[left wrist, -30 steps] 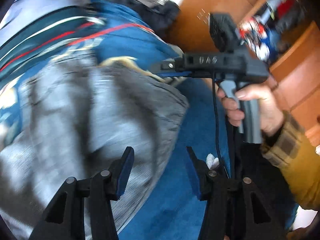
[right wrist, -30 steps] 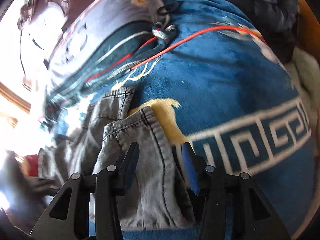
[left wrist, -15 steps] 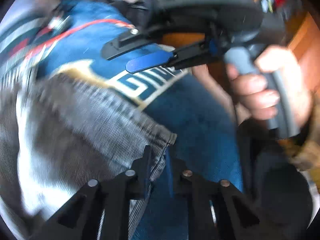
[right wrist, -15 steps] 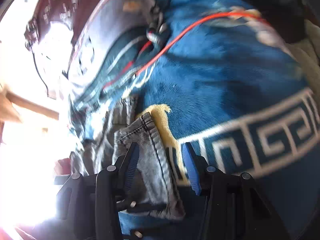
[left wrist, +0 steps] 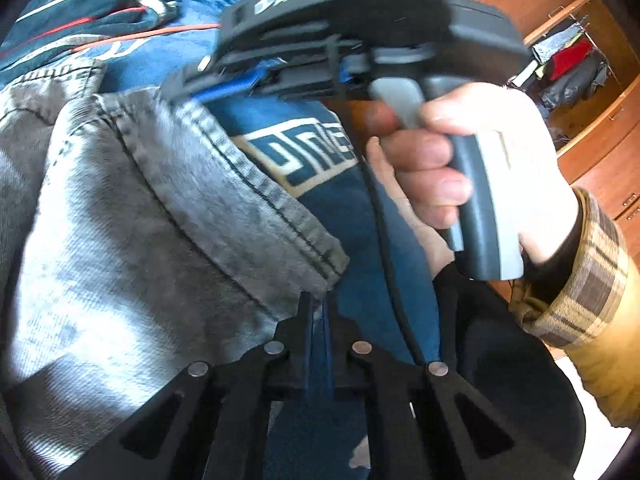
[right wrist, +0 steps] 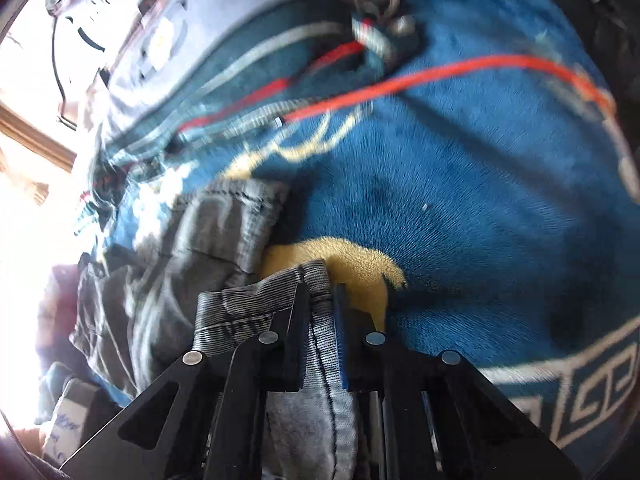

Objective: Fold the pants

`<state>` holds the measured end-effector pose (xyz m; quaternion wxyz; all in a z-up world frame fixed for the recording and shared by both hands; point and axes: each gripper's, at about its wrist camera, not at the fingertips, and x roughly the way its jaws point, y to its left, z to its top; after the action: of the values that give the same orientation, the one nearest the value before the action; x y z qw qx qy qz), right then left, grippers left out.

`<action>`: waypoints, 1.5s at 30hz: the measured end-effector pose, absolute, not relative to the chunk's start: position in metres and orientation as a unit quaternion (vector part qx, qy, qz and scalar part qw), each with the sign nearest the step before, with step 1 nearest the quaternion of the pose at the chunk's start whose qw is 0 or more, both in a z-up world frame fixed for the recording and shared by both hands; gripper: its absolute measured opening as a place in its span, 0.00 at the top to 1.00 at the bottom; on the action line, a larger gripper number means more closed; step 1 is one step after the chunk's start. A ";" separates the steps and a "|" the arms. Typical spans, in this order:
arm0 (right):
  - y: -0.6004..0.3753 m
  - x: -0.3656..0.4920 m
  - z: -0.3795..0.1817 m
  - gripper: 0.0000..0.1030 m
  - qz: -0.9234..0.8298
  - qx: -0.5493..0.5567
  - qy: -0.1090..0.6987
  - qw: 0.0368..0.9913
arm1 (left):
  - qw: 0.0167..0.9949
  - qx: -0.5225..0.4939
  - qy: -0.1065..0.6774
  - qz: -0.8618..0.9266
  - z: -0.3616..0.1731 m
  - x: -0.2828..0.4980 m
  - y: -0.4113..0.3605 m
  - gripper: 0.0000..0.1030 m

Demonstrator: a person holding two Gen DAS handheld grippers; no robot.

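2 grippers clamp pants: left gripper, right gripper; only left view shows hand.

Items we cannot fully read:
- Grey jeans: cut off by the left and lower edges of the left wrist view; waistband unseen.
- Right gripper: its fingertips smeared by blur, so we cannot see what they pinch there.
- Hanging clothes: too small to identify.
- Striped fabric: blurred.
- Window side: washed out.
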<state>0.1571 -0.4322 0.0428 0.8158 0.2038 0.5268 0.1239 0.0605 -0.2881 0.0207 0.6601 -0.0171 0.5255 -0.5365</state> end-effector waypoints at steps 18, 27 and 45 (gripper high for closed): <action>-0.468 0.153 0.023 0.37 0.150 0.295 0.520 0.788 | 0.695 0.083 0.483 -0.525 0.047 0.054 -0.292 0.78; -0.455 0.162 0.018 0.38 0.204 0.278 0.556 0.756 | 0.695 0.208 0.431 -0.536 0.047 0.032 -0.330 0.60; -0.443 0.161 0.016 0.90 0.150 0.253 0.545 0.785 | 0.683 0.025 0.497 -0.534 0.043 0.088 -0.285 0.89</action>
<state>0.1613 -0.4432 0.0155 0.7852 0.2532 0.5447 0.1504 0.0877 -0.2851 0.0427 0.6833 0.0254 0.4971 -0.5342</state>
